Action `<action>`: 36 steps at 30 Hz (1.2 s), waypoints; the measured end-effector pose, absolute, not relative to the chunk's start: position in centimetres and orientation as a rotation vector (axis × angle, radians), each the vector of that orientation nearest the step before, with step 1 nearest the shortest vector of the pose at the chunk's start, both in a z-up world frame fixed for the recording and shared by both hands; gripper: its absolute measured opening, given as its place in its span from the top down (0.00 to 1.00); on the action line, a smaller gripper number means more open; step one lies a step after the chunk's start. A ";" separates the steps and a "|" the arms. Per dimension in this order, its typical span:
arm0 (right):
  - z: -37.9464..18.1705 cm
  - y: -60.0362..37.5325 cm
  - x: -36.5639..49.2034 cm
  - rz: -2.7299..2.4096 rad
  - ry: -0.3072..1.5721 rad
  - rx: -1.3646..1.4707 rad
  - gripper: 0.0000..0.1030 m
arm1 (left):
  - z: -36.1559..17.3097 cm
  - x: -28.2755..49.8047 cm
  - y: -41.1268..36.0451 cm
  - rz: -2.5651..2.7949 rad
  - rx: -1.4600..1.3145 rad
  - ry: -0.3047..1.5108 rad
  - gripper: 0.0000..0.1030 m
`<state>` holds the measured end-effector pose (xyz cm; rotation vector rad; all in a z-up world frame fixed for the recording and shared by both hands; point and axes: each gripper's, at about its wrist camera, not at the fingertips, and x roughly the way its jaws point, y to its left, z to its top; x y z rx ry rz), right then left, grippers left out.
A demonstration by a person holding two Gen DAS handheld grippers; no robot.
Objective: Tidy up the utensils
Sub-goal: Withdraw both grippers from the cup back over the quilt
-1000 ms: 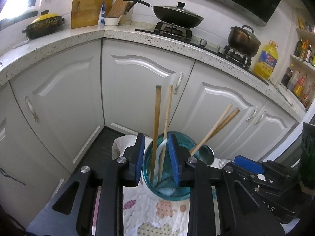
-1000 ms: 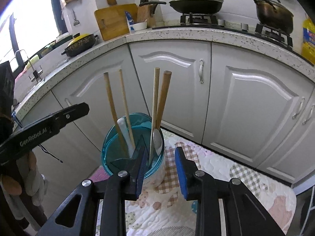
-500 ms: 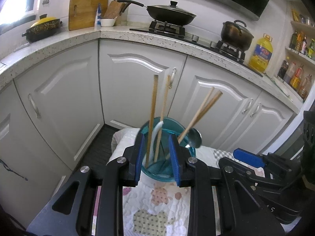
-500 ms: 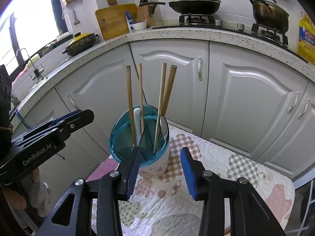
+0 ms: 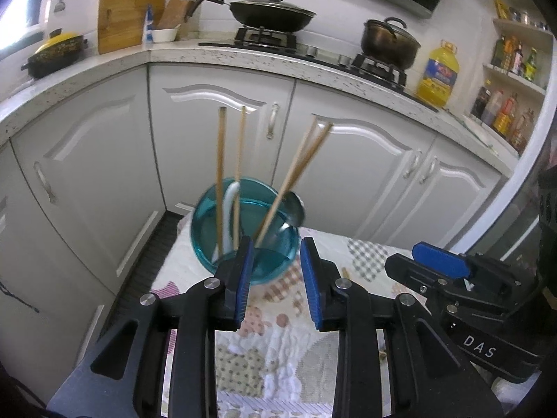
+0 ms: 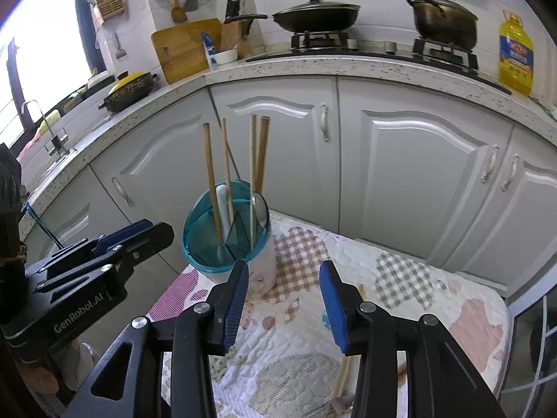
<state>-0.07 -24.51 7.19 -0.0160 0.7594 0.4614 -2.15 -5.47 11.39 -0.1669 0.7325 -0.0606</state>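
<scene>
Beside the right gripper (image 6: 283,299), only its view shows loose chopsticks (image 6: 343,372).

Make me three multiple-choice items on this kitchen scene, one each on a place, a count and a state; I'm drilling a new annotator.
1. Where does the utensil holder stand?
A. on the patterned cloth
B. on the stove
C. on the shelf

2. How many wooden chopsticks stand in the holder?
A. two
B. four
C. six

3. How is the right gripper?
A. shut on a spoon
B. shut on the holder
C. open, jaws empty

Answers: 1 A, its base rests on the cloth's corner. 2 B, two pairs rise from the teal rim. 3 C, only cloth shows between the blue pads.
</scene>
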 end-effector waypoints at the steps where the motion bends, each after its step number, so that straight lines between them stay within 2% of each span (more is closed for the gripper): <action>1: 7.2 -24.7 -0.2 0.458 0.761 -0.014 0.61 | 11.4 -2.2 -5.8 -0.065 -0.161 0.734 0.74; 36: 5.4 -35.3 -4.8 0.276 0.802 0.069 0.59 | 10.1 -4.1 -15.8 -0.224 -0.048 0.782 0.74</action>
